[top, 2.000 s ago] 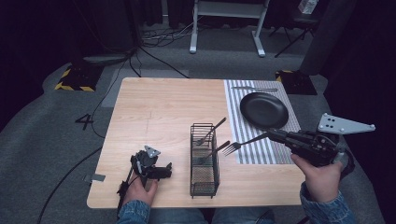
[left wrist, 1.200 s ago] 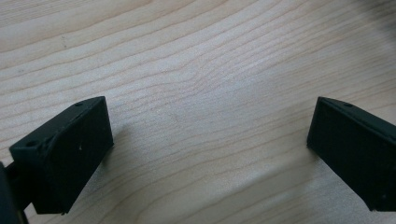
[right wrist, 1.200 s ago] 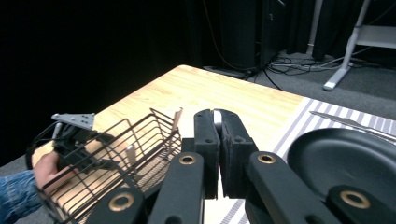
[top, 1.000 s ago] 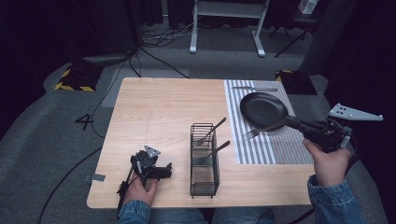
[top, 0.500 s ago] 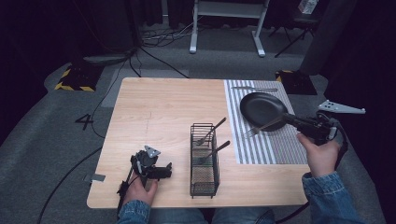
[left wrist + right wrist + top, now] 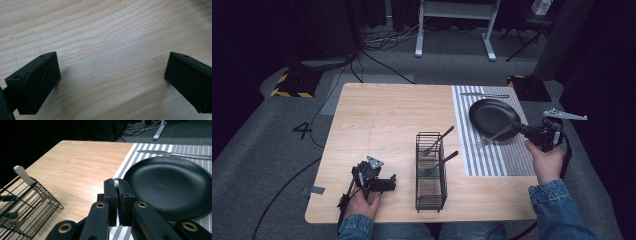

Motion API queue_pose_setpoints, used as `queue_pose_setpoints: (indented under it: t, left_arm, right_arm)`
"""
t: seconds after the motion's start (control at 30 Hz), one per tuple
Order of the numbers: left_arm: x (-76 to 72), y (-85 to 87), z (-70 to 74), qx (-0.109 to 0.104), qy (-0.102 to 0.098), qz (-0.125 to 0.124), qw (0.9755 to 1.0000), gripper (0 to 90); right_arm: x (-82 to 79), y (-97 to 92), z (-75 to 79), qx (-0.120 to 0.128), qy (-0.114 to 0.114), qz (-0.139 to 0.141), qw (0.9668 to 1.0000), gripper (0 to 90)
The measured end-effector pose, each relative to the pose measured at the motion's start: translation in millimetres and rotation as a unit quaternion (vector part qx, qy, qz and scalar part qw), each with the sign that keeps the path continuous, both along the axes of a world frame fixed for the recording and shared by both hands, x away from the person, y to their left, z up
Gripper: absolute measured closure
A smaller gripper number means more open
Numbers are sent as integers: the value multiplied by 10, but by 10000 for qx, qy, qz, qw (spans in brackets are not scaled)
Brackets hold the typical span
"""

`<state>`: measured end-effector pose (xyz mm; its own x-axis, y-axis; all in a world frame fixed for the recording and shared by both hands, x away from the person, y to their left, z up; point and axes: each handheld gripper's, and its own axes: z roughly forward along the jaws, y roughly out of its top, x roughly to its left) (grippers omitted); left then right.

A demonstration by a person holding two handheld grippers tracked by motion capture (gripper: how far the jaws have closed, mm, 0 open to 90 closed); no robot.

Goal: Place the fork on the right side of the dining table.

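**Fork being carried to the place setting beside the plate**

Silver metal fork (image 6: 495,136) is being held by its handle in the right gripper (image 6: 523,129), whose jaws are pressing tight on the shiny stem visible between them in the right gripper view. Its tines are pointing toward the person's left, hanging over the grey-and-white striped placemat (image 6: 492,160) just beside the near-left rim of the round black plate (image 6: 493,116). That low, flat hold appears suited to laying the fork down alongside the plate, matching the silver knife (image 6: 484,95) lying on the mat beyond the plate.

Two more forks are leaning in the black wire cutlery basket (image 6: 431,172), standing mid-counter, probably as the supply for this setting.

The left gripper (image 6: 373,181) is resting on the pale wooden counter (image 6: 382,115) near the front edge, its jaws spread wide over bare wood and gripping nothing, seemingly parked out of the way.
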<state>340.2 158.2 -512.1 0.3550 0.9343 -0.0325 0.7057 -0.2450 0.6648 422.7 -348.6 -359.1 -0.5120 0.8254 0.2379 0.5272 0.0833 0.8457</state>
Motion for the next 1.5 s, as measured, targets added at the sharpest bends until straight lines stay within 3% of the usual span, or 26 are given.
queue_pose_setpoints:
  t: [0.33,1.1,1.5]
  left_arm:
    - [0,0,0,0,0,0,10000,3]
    - [0,0,0,1,-1,0,10000,2]
    - [0,0,0,0,-2,1,10000,3]
  right_arm:
    - [56,42,-117,-35,55,-85,9999,870]
    - [114,94,-187,24,224,-113,9997,866]
    - [241,-11,-246,-74,533,-383,9978,756]
